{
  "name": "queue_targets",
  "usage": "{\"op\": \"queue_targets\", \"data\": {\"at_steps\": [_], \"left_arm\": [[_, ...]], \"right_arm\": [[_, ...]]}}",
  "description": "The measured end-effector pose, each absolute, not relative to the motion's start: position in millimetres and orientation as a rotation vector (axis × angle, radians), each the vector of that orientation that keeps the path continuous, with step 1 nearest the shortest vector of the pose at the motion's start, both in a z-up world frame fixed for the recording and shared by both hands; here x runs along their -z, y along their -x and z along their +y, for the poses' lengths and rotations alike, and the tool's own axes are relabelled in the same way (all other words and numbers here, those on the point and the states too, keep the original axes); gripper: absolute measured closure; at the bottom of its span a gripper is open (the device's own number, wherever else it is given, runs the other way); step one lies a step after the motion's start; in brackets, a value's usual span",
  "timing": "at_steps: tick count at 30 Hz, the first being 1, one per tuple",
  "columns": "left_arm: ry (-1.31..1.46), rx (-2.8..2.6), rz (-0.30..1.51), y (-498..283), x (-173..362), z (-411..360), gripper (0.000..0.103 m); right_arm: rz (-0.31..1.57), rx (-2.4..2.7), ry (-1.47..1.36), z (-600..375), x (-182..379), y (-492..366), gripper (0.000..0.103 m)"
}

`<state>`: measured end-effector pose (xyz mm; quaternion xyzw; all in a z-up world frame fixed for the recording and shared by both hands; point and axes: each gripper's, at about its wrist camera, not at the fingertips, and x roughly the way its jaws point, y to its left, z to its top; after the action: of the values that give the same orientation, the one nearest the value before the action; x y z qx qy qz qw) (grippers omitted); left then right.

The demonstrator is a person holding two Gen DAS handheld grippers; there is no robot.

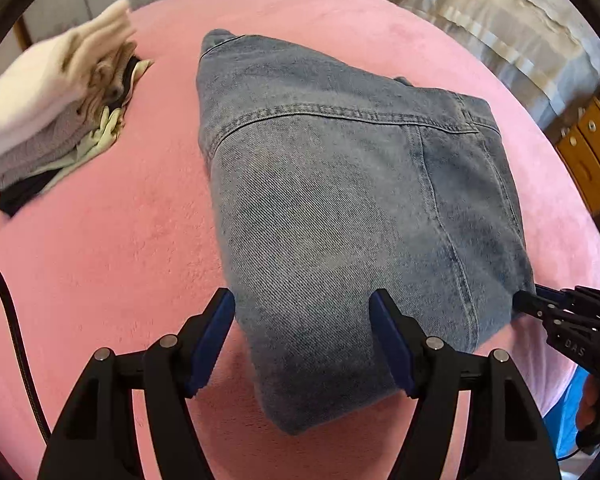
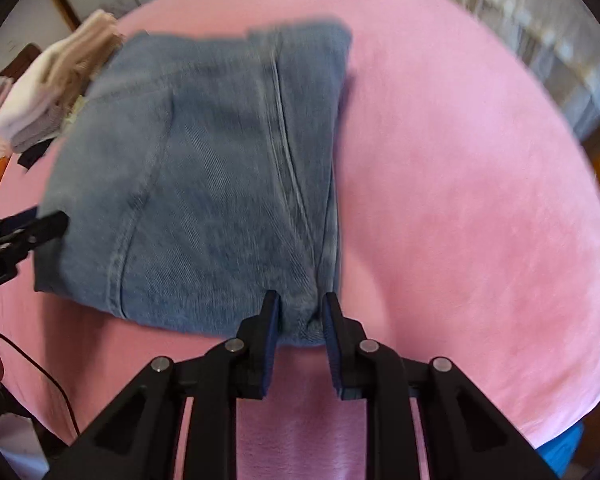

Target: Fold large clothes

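Observation:
A folded pair of blue jeans [image 1: 340, 184] lies on the pink blanket [image 1: 112, 248]. My left gripper [image 1: 302, 312] is open, its fingers wide apart over the near end of the jeans, gripping nothing. My right gripper [image 2: 300, 312] has its fingers close together around the near right corner of the jeans [image 2: 204, 168], which bunches between the pads. The right gripper also shows in the left wrist view [image 1: 536, 300] at the jeans' right edge. The left gripper shows in the right wrist view [image 2: 52, 220] at the jeans' left edge.
A stack of folded clothes [image 1: 52, 112] sits at the far left of the pink blanket; it also shows in the right wrist view [image 2: 48, 92]. A black cable [image 1: 16, 320] runs along the left. Wooden drawers [image 1: 592, 148] stand beyond the bed at right.

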<state>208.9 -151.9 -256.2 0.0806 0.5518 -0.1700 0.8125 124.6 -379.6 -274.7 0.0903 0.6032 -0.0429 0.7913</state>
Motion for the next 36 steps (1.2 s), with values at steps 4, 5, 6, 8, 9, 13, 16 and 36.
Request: {"op": "queue_targets", "data": {"at_steps": [4,5,6,8,9,13,16,36], "left_arm": [[-0.133,0.375,1.220,-218,253,-145,0.034],[-0.112,0.375,1.247,-222,253,-142,0.034],[-0.091,0.374,1.273,-225,253,-140,0.034],[-0.064,0.364,1.307,-230,249,-135,0.034],[-0.064,0.356,1.314,-232,246,-134,0.034],[-0.084,0.343,1.311,-237,229,-130,0.034],[-0.079,0.355,1.303,-246,217,-126,0.034],[0.121,0.443,1.381,-383,238,-140,0.034]], "right_arm": [[1.282,0.114,-0.256,-386,264,-123,0.077],[1.281,0.119,-0.275,-389,261,-123,0.075],[1.277,0.121,-0.294,-392,258,-123,0.075],[1.265,0.126,-0.317,-395,249,-123,0.073],[1.255,0.128,-0.323,-397,244,-122,0.073],[1.205,0.128,-0.345,-400,222,-129,0.068],[1.172,0.130,-0.358,-402,216,-144,0.057],[1.097,0.122,-0.461,-454,237,-265,0.057]]}}
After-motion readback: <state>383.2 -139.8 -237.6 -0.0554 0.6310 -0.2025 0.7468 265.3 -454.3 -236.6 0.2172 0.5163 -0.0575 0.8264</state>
